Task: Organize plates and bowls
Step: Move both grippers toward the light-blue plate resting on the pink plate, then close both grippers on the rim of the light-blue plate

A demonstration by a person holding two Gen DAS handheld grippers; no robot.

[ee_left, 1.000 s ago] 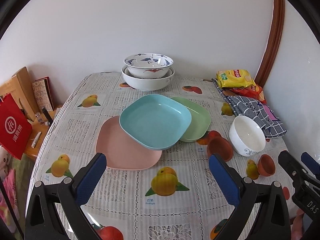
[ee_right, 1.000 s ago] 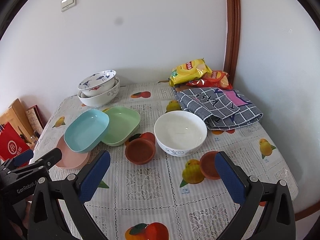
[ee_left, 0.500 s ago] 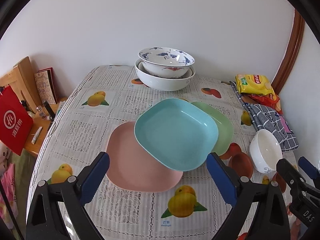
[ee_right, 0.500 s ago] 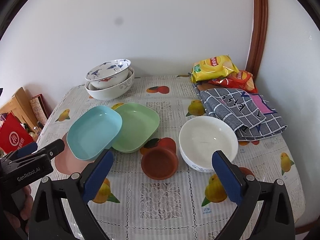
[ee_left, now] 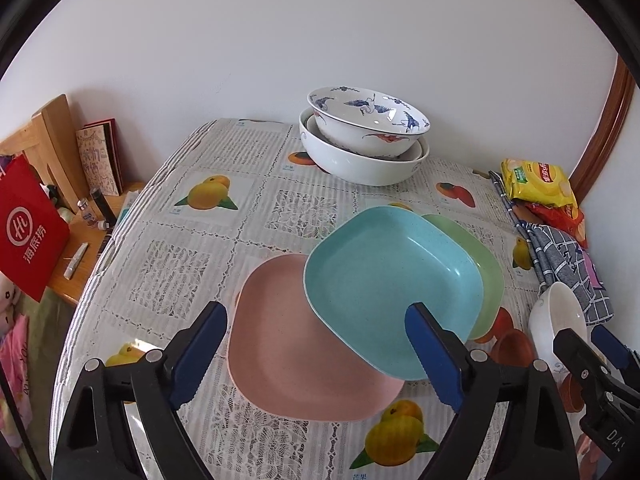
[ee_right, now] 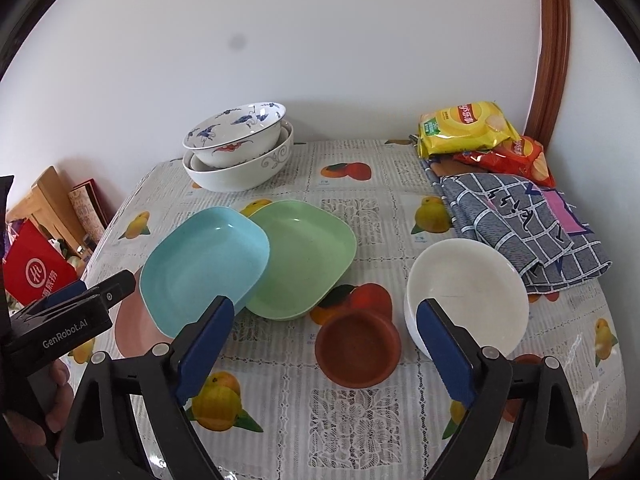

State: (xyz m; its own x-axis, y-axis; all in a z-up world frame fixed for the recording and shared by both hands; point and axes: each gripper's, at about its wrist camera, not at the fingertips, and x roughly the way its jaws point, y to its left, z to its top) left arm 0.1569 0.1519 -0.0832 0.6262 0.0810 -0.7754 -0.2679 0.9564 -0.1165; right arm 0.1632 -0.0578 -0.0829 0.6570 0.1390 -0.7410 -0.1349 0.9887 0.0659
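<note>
Both my left gripper (ee_left: 314, 354) and right gripper (ee_right: 324, 350) are closing on nothing, wide above the table, where the blue plate (ee_right: 204, 268) overlaps pink plate (ee_left: 296, 344) at seven o'clock, the white bowl (ee_right: 466, 294) sitting empty.

My two wrist cameras both look steeply down across the counter (ee_left: 256, 208) from its near edge, close in; both views share the blue plate (ee_left: 392, 292) and stacked bowls (ee_right: 240, 156).
</note>
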